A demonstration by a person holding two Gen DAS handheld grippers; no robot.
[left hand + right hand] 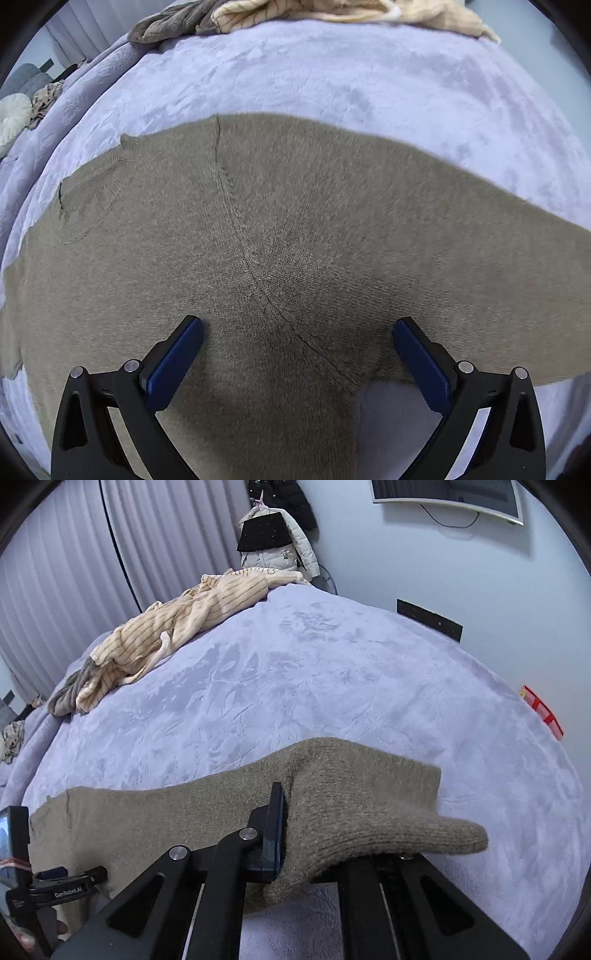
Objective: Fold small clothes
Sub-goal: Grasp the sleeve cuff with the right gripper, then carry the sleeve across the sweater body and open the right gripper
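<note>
A taupe knit sweater (295,229) lies spread flat on the lilac bedspread (332,74), its collar (96,184) at the left. My left gripper (297,332) is open, its blue pads just above the sweater near the armpit seam. In the right wrist view my right gripper (291,834) is shut on the sweater's sleeve (362,805), which drapes over and hides the right finger. The sleeve cuff (461,834) hangs to the right. The left gripper also shows in the right wrist view (55,886).
A cream striped garment (192,616) and a grey knit item (70,694) lie crumpled at the bed's far edge. Curtains (74,572), a hanging jacket (273,542) and a wall stand behind. A red item (543,709) lies beyond the bed's right edge.
</note>
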